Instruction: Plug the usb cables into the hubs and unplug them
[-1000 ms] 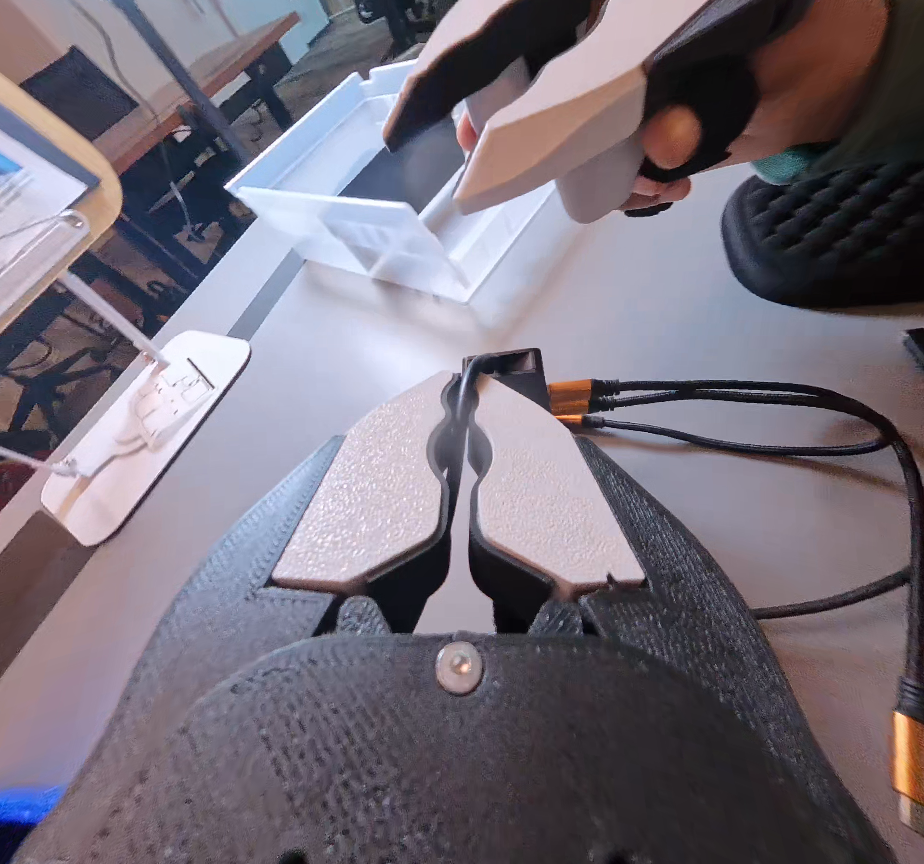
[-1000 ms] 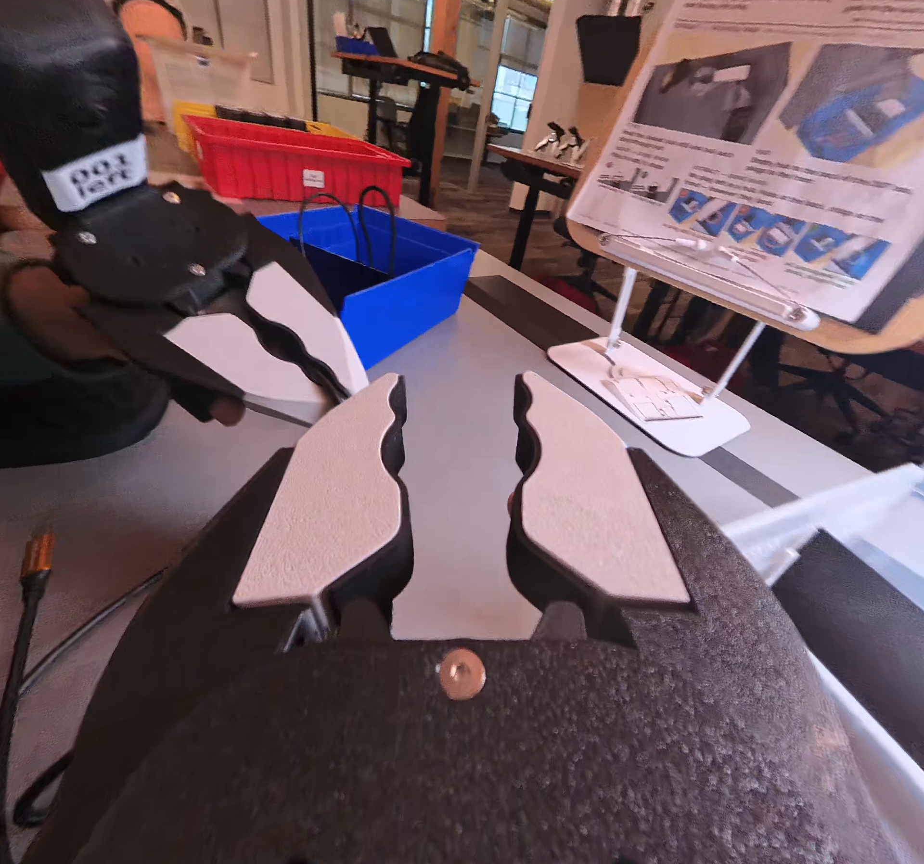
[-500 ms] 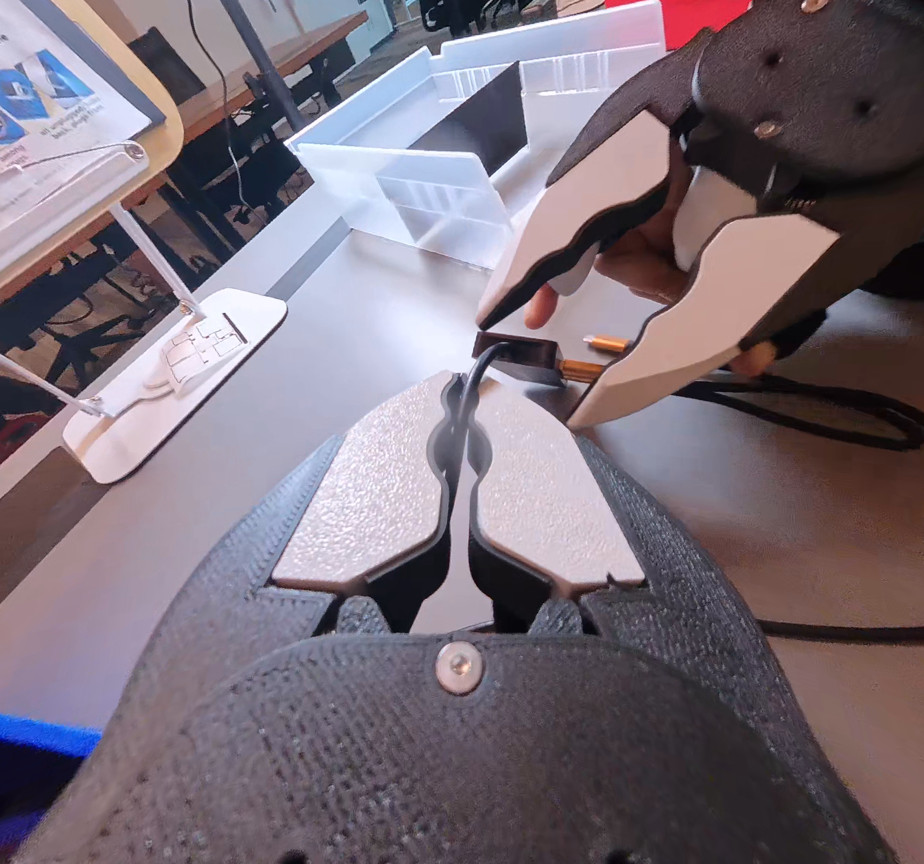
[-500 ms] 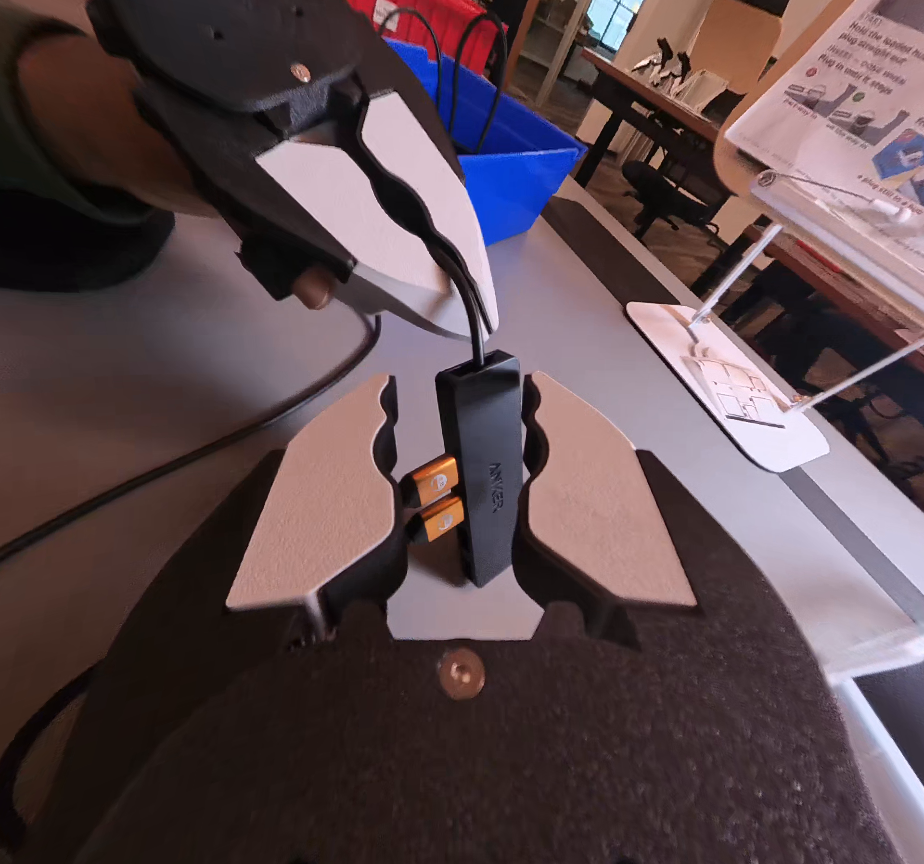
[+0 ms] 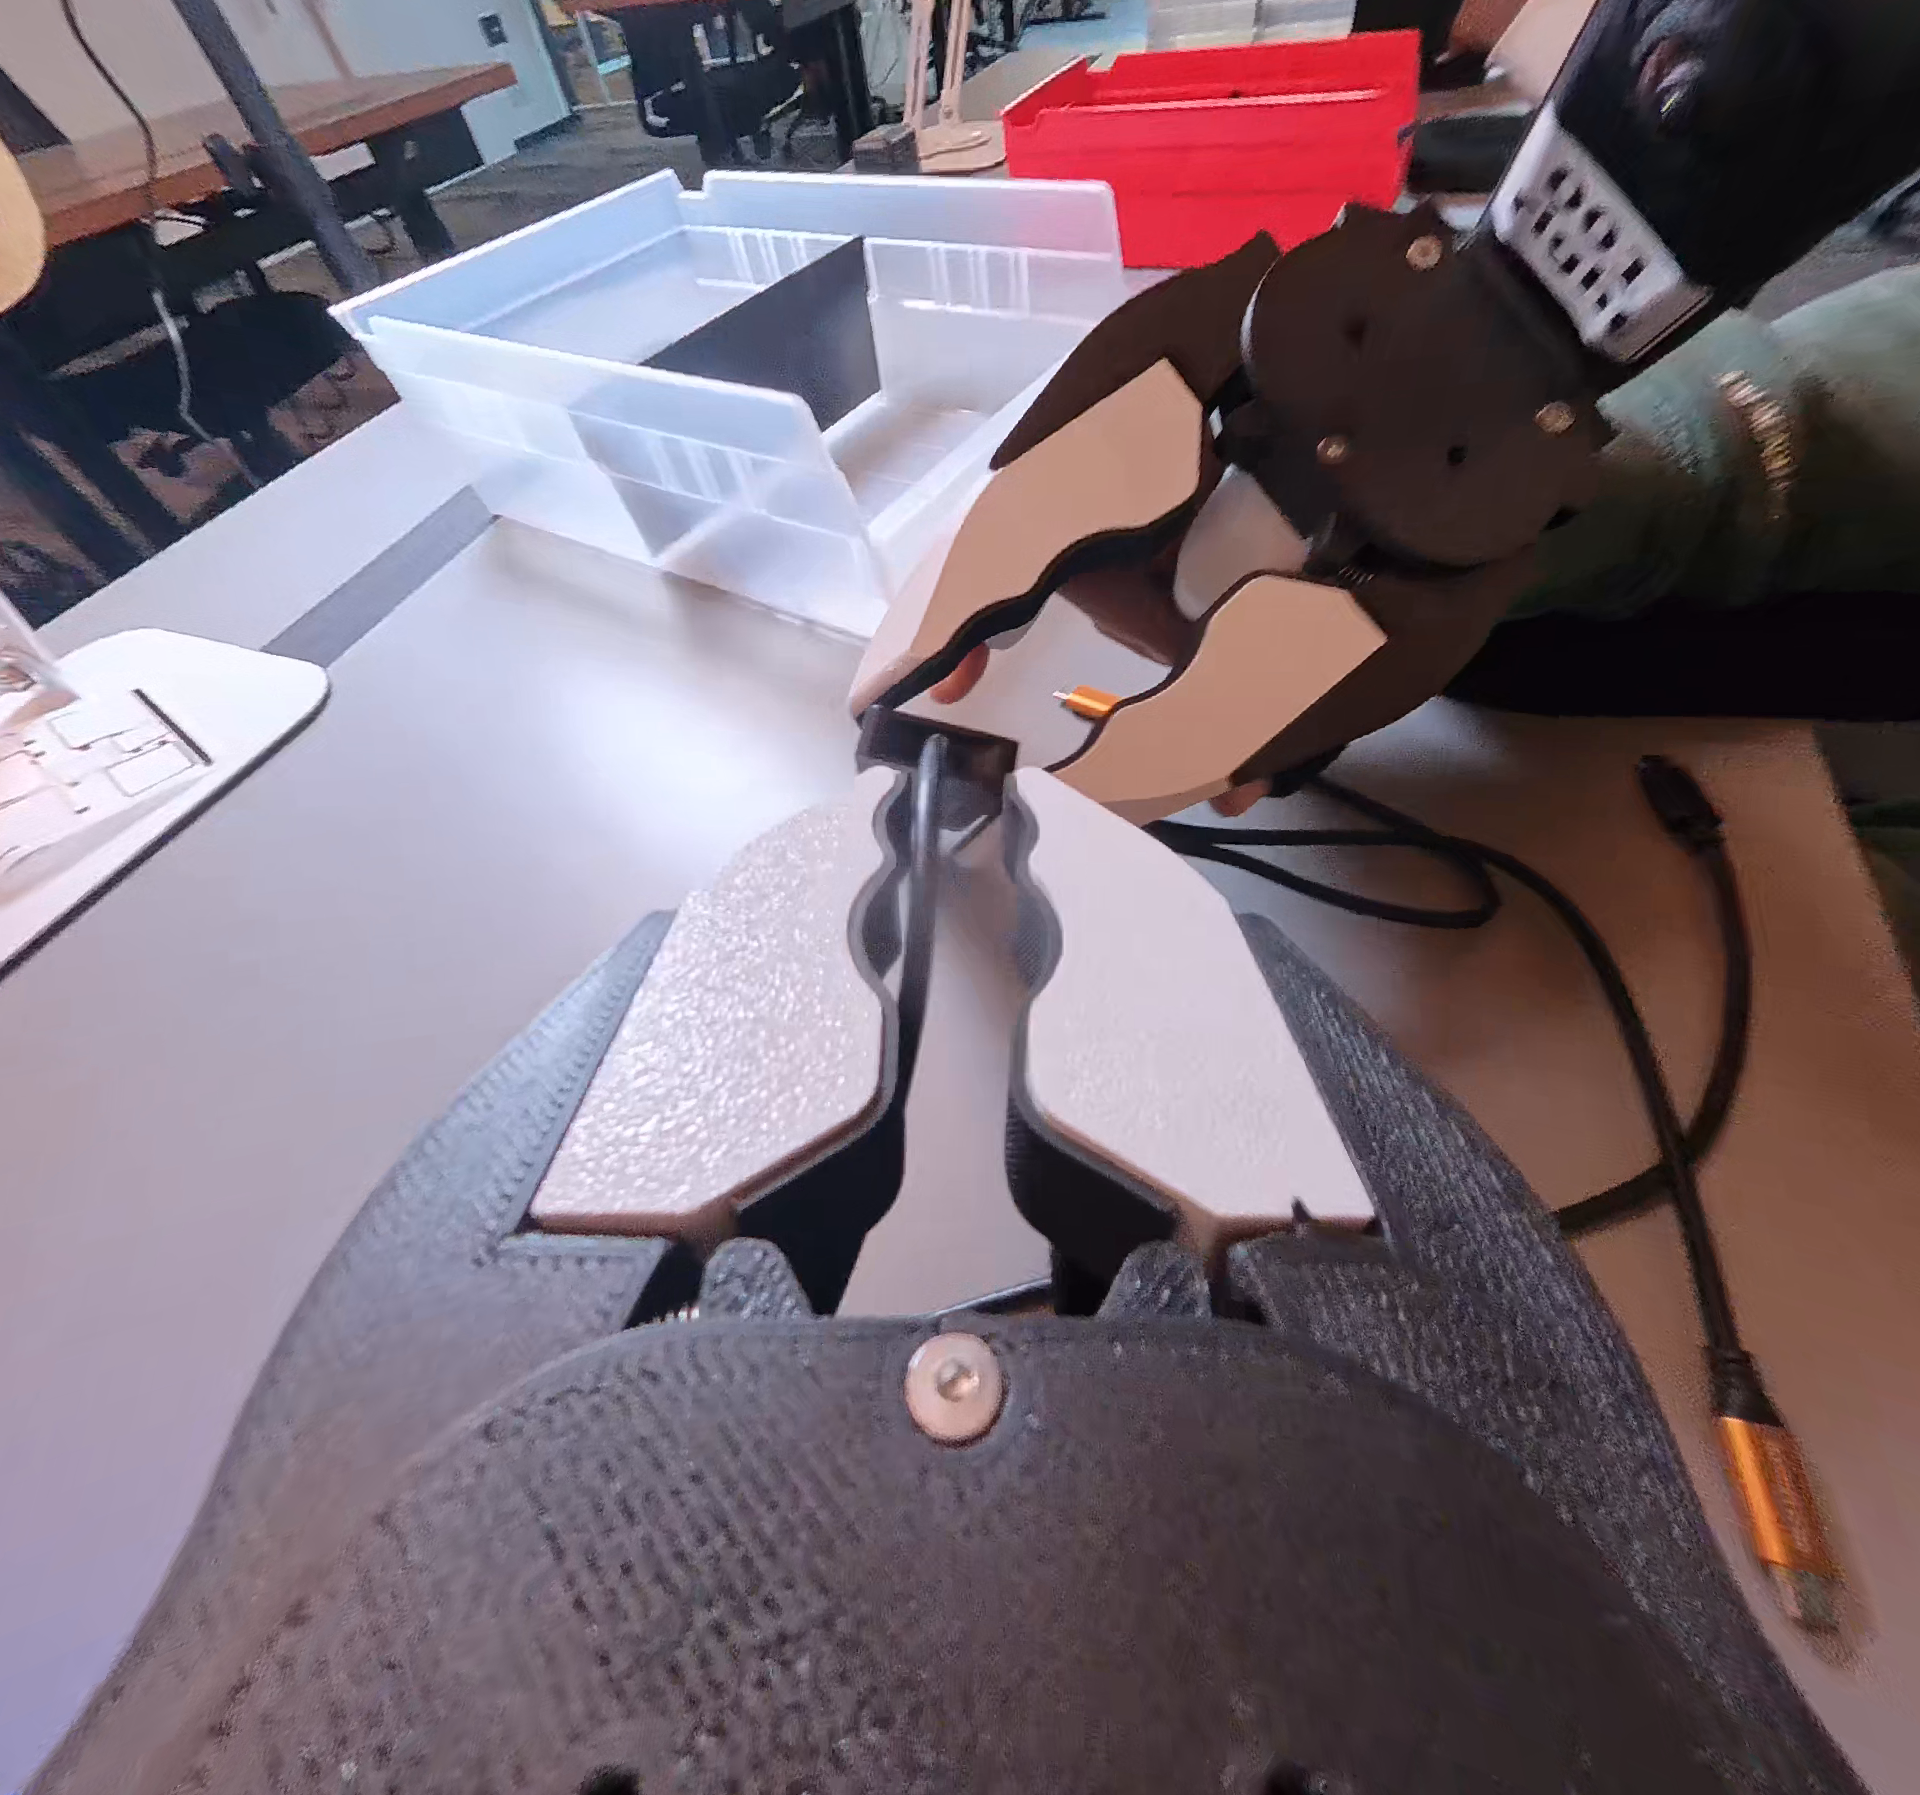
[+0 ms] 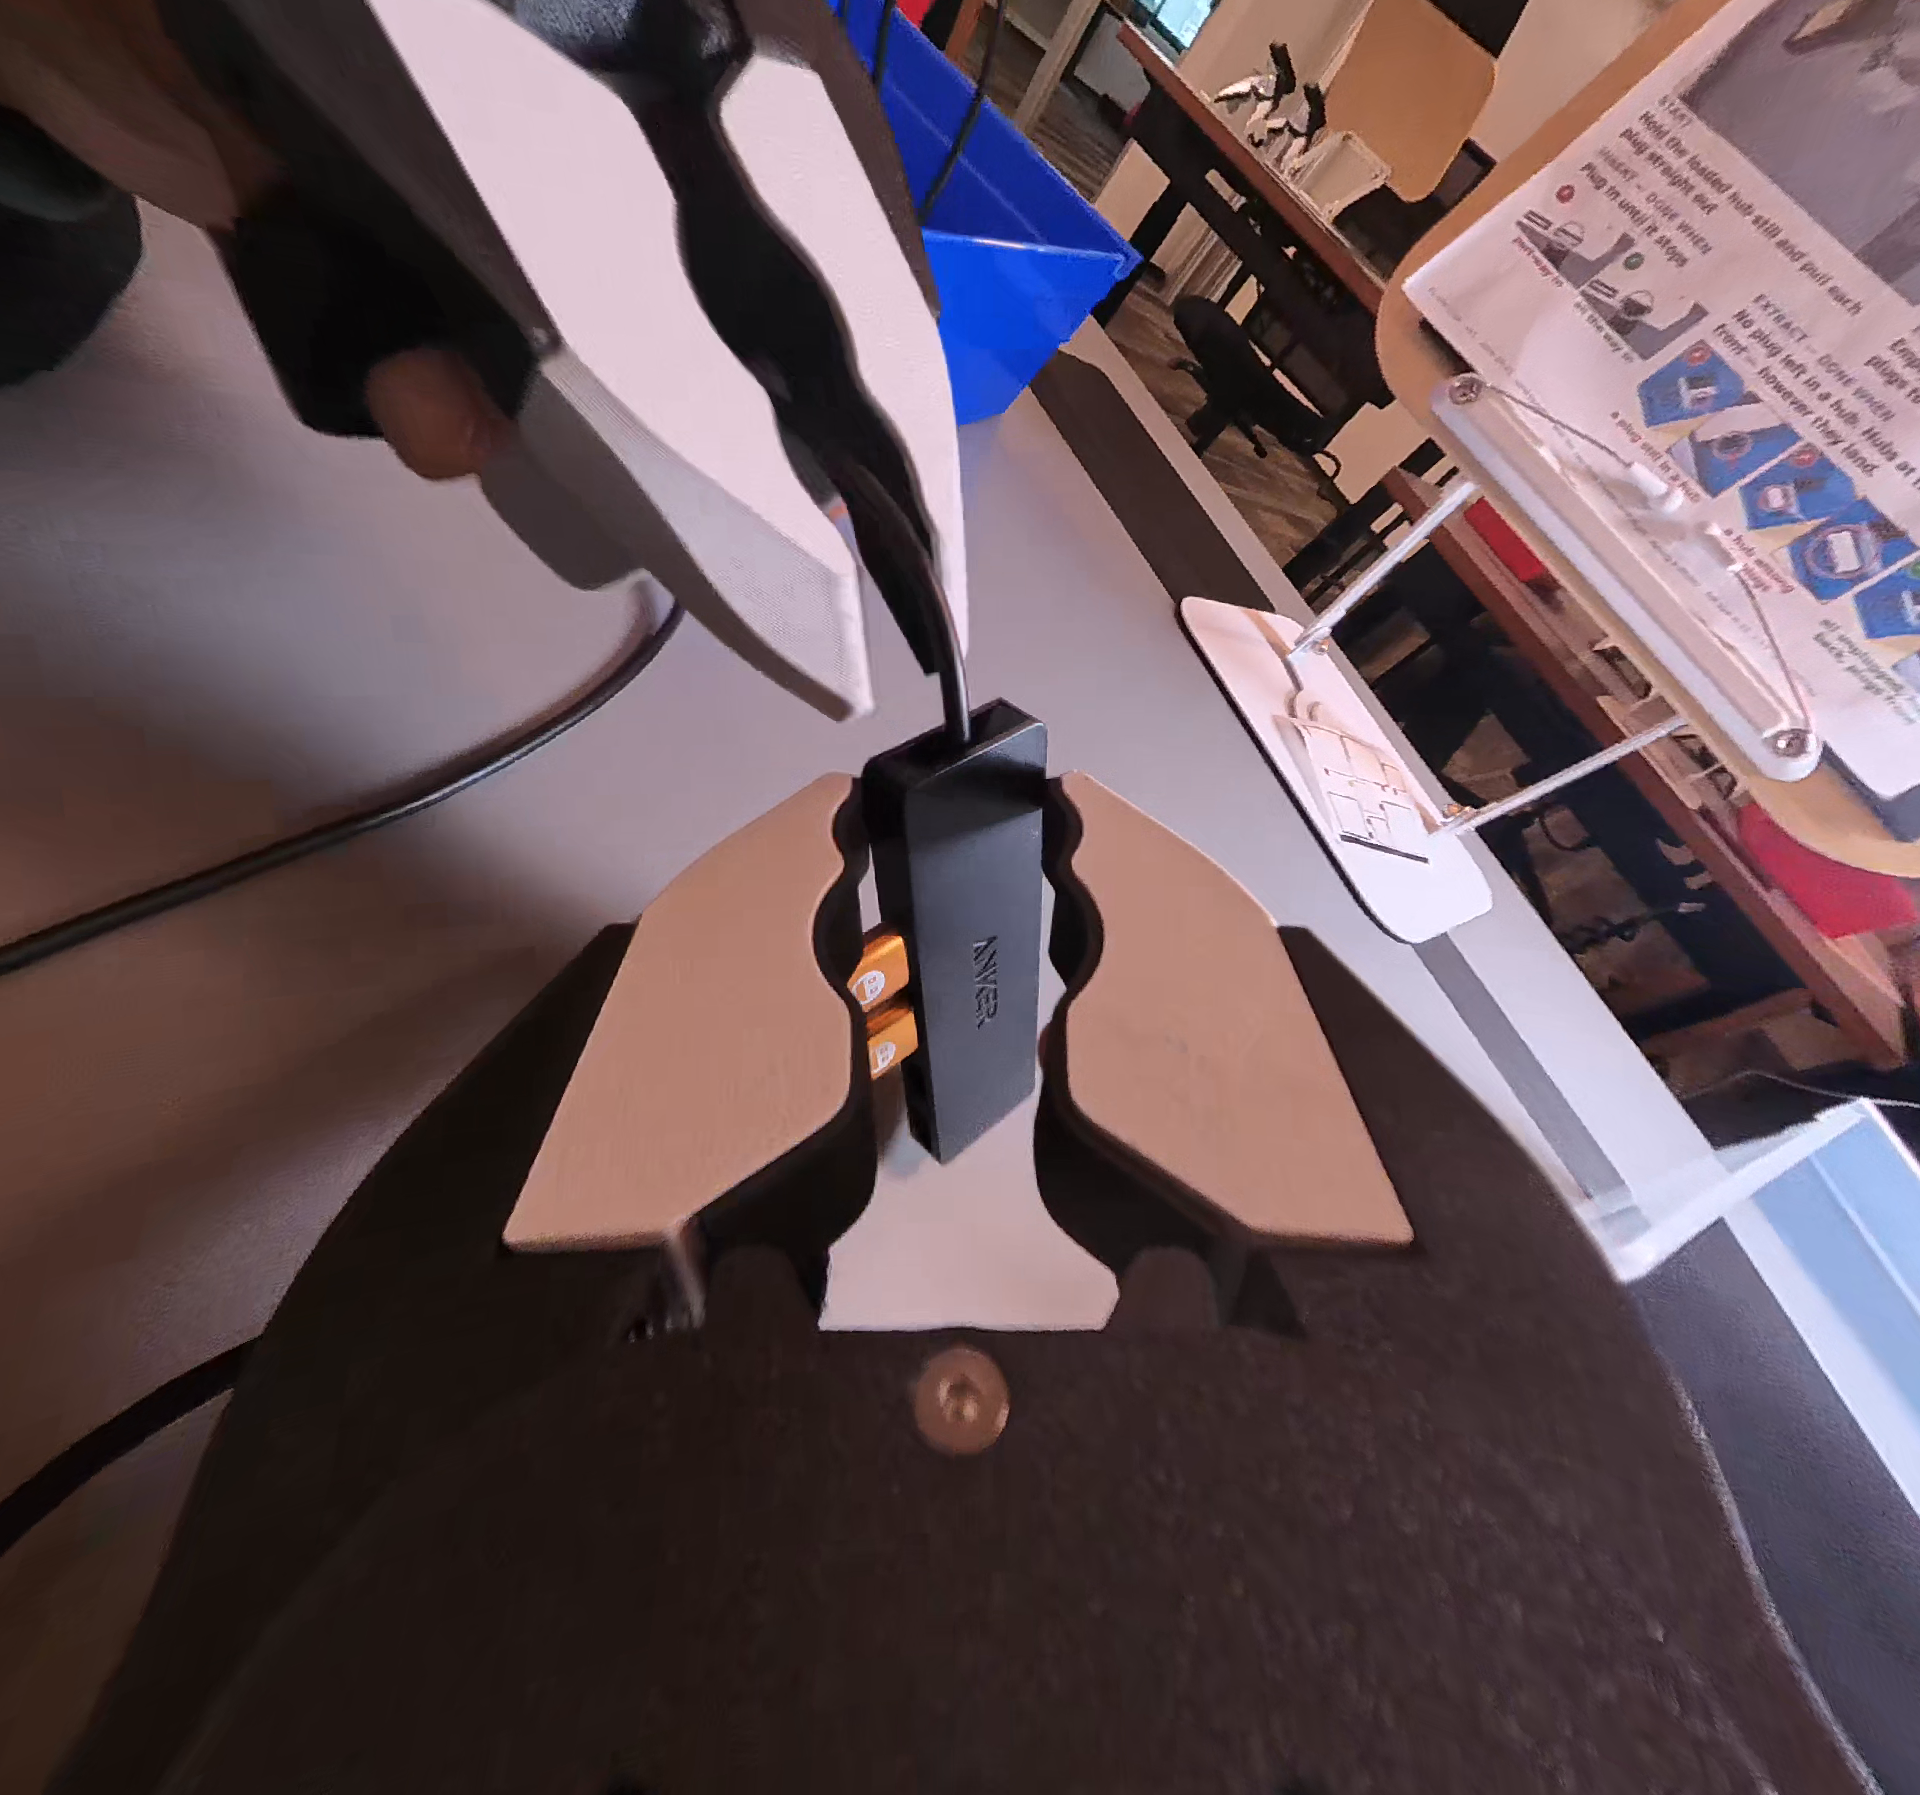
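Step in hand, as I judge it: the unplug half. The slim black rectangular plastic hub point(image 6: 971, 935) carries two orange metal-shelled plugs point(image 6: 881, 1007) seated in its left side, one just behind the other. It hangs just above the pale grey surface point(image 5: 499, 810), between my two claws.

Right claw point(image 6: 956, 789): partly closed around the hub body. The right finger seems to press the hub's edge; the left finger sits just off the plug side, so a firm clamp I cannot confirm.

Left claw point(image 5: 940, 789): narrowly parted, the hub's thin black tail cord point(image 5: 920, 914) running down the gap and lying against the left finger. From this view, pinched or merely resting I cannot tell.

Next move, judged: hold the hub still with one claw, free the other, take one orange plug by its shell and draw it straight out sideways. The plugs sit close together, so the grip must take one only.

Loose black braided cables point(image 5: 1621, 966) trail across the right of the surface; a spare orange-tipped end point(image 5: 1766, 1527) lies near right.
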A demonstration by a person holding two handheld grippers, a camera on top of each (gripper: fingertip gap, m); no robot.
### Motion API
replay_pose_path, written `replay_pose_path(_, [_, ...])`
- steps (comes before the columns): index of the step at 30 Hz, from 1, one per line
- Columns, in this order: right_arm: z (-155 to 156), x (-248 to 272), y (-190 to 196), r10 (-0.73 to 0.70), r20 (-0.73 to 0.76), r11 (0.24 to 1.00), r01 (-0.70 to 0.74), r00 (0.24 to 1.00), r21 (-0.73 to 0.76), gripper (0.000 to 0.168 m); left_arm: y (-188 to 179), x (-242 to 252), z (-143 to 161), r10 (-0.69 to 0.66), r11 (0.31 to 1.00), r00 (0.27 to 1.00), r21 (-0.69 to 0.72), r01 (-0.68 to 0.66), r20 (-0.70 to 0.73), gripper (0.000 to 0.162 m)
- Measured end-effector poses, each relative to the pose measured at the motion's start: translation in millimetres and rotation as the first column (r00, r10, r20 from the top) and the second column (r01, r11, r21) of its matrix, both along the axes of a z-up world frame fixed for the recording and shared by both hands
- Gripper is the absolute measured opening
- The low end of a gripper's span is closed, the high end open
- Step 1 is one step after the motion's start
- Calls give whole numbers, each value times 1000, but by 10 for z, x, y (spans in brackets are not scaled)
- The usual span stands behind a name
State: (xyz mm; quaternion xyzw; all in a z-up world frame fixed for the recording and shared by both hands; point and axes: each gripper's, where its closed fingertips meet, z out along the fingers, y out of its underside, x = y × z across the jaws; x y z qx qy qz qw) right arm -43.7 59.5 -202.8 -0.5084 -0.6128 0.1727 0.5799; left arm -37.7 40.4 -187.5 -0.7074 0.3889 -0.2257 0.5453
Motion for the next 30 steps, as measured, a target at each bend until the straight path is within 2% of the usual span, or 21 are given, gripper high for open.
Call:
replay_pose_path(2, [19, 27, 41, -34, -14, 999, 34, 999, -12, 32, -21, 1, 141, 12, 1000, 999, 24, -13, 36, 29])
replay_pose_path(5, [138, 95, 132, -90, -93, 990, 79, 992, -117, 32, -53, -49, 436, 66, 981, 997, 180, -70, 25, 42])
replay_pose_path(8, [347, 231, 313, -179, -211, 955, 118, 961, -271, 32, -127, -97, 749, 128, 920, 992, 374, -120, 4, 43])
replay_pose_path(10, [452, 335, 447, -233, -277, 916, 115, 932, -385, 32, -217, -72, 899, 107, 905, 993, 408, -121, 56, 41])
replay_pose_path(13, [494, 457, 611, -304, -326, 858, 108, 895, -503, 32, -233, 53, 758, 60, 948, 997, 308, -75, 58, 42])
replay_pose_path(17, [450, 425, 601, -319, -332, 835, 98, 888, -541, 32, -44, 242, 195, 42, 998, 999, 49, -43, 23, 57])
replay_pose_path(22, [404, 270, 416, -315, -291, 839, 122, 903, -530, 32, 149, 405, -15, 43, 989, 985, -147, -18, 165, 63])
replay_pose_path(25, [375, 239, 366, -324, -270, 836, 140, 907, -531, 32, 191, 445, -2, 59, 986, 977, -165, -25, 206, 63])
replay_pose_path(28, [354, 232, 336, -322, -252, 843, 155, 913, -515, 32, 265, 374, 1, 95, 985, 967, -162, -57, 235, 54])
replay_pose_path(30, [343, 236, 332, -324, -237, 856, 177, 916, -486, 33, 254, 352, -75, 83, 986, 979, -160, -53, 186, 43])
